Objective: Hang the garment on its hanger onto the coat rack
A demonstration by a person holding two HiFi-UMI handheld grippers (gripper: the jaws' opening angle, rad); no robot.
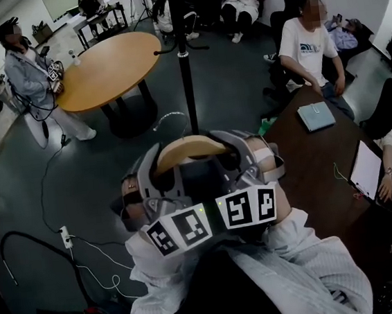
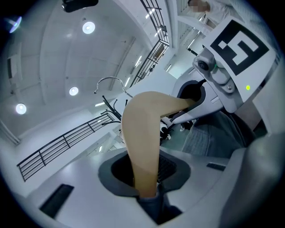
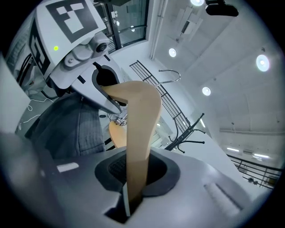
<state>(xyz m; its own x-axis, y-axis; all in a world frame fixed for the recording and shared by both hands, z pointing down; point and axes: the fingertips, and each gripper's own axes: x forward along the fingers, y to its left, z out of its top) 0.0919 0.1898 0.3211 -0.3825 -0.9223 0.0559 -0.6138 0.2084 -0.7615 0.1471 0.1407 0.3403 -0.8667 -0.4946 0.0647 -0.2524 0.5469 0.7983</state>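
Observation:
A curved wooden hanger (image 1: 189, 146) with a thin metal hook (image 1: 169, 116) is held up between both grippers. My left gripper (image 1: 159, 169) is shut on its left arm (image 2: 142, 133), and my right gripper (image 1: 241, 156) is shut on its right arm (image 3: 138, 120). A grey garment (image 2: 213, 133) hangs from the hanger below the grippers, and its folds (image 3: 67, 124) also show beside the right gripper. The black coat rack (image 1: 184, 63) stands just beyond the hook, its curved arms (image 3: 187, 136) higher up. The hook is apart from the rack.
A round wooden table (image 1: 110, 64) stands at the back left, with a standing person (image 1: 31, 79) beside it. On the right is a dark table (image 1: 302, 176) with a notebook (image 1: 316, 116) and seated people. Cables and a power strip (image 1: 66, 236) lie on the floor at the left.

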